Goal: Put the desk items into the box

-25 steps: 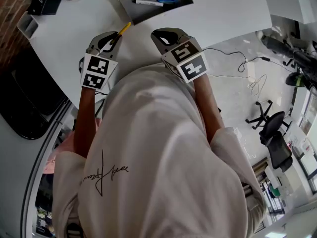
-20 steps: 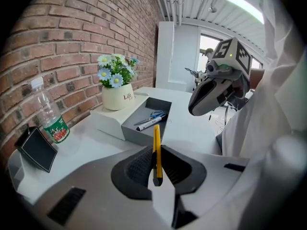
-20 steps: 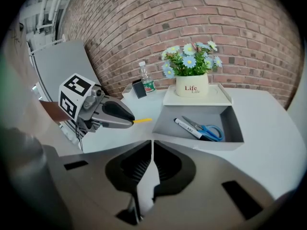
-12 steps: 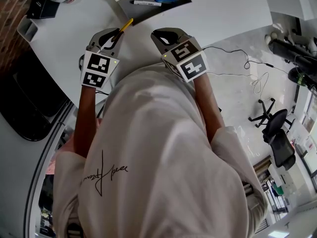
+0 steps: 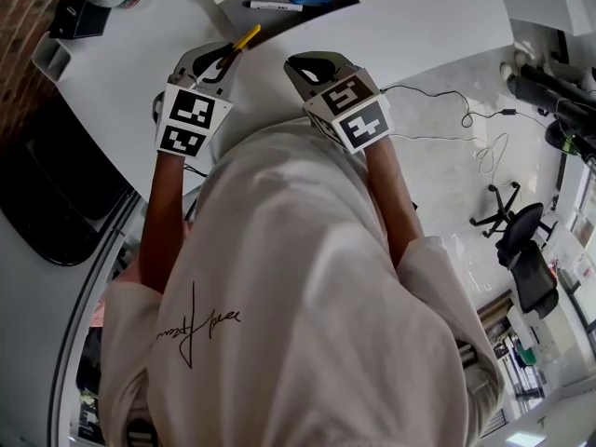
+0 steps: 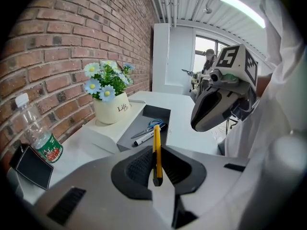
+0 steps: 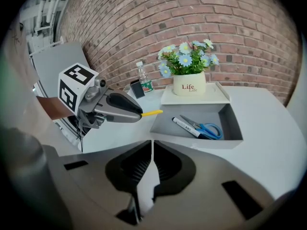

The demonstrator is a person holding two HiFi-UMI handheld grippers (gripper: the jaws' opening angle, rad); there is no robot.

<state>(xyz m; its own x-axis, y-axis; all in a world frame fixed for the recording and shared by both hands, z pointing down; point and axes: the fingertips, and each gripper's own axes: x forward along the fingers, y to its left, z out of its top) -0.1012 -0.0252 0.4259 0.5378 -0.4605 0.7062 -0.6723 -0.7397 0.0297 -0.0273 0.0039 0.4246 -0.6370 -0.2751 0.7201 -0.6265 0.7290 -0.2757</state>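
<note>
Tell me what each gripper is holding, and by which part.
Left gripper is shut on a slim yellow tool, clamped near its black end, the rest sticking forward. Right gripper is shut, holding nothing.

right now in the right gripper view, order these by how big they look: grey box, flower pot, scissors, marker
1. Grey open box
2. White ceramic flower pot, though it sits farther back
3. Blue-handled scissors and white marker with black cap: about alike, too close to rank

Brick wall (image 7: 192,13) behind white desk (image 5: 419,26) (office chair (image 5: 529,273) on pale floor (image 5: 447,194)).
</note>
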